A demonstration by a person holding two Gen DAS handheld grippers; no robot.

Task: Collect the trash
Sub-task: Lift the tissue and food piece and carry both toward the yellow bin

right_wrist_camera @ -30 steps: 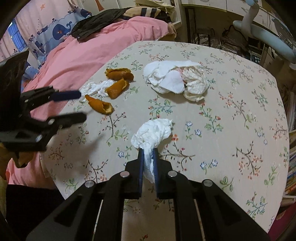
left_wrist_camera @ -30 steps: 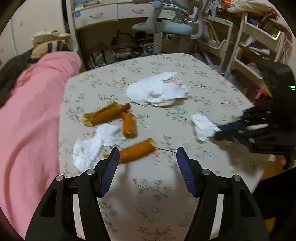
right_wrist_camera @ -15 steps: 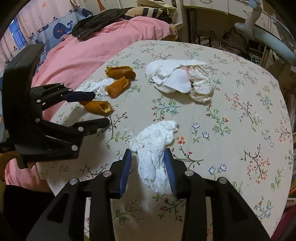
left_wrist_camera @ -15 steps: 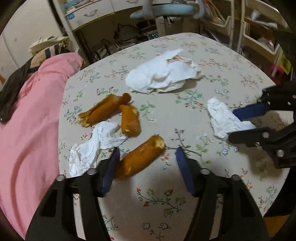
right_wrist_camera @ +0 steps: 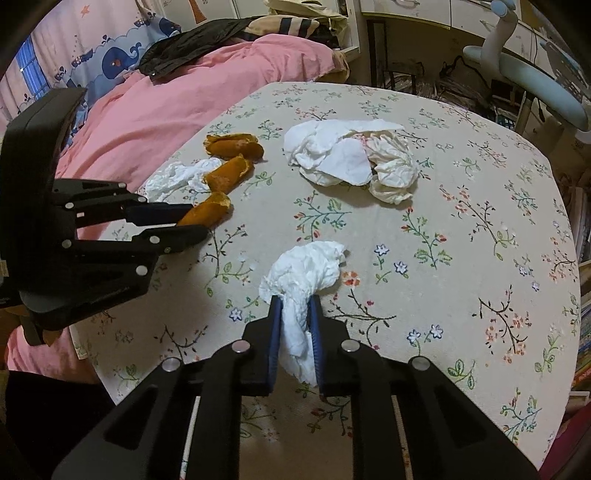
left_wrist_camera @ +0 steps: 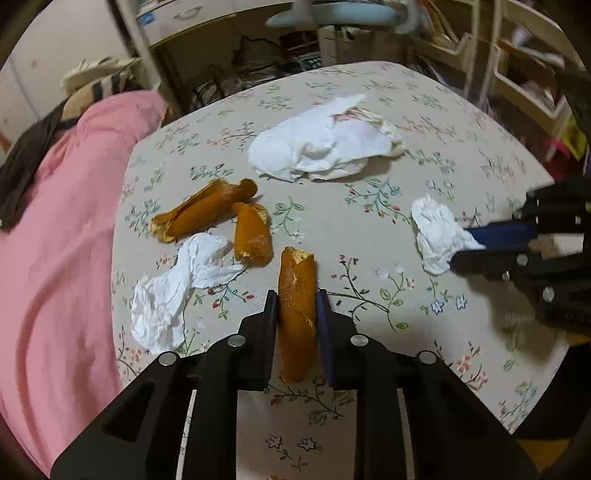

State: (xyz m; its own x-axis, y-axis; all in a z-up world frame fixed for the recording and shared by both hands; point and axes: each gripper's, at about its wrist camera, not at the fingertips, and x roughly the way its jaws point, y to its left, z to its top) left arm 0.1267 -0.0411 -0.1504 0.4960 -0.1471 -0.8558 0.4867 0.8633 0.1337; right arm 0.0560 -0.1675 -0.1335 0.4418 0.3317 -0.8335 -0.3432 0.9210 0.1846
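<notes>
On the floral tablecloth (left_wrist_camera: 424, 332) lie orange peels and crumpled white tissues. The nearest orange peel (left_wrist_camera: 295, 266) stands lengthwise between the pads of my left gripper (left_wrist_camera: 296, 299). Those jaws are closing and press on the peel's sides. The right wrist view shows that left gripper (right_wrist_camera: 197, 221) at the left, with the peel (right_wrist_camera: 210, 212) sticking out of its tips. My right gripper (right_wrist_camera: 294, 301) is shut on a small tissue wad (right_wrist_camera: 306, 266), which rests on the cloth. From the left wrist view, the right gripper (left_wrist_camera: 466, 249) pinches that wad (left_wrist_camera: 436, 232) at the right.
Two more peels (left_wrist_camera: 207, 210) (left_wrist_camera: 253, 236) and a loose tissue (left_wrist_camera: 173, 284) lie left of the held peel. A large tissue pile (left_wrist_camera: 325, 144) sits farther back. A pink blanket (left_wrist_camera: 55, 240) borders the table's left edge; a chair (left_wrist_camera: 332, 14) and shelves (left_wrist_camera: 517, 74) stand behind.
My left gripper came down around the nearest peel, and its jaws narrowed onto it. My right gripper's jaws opened around the tissue wad, then shut on it again.
</notes>
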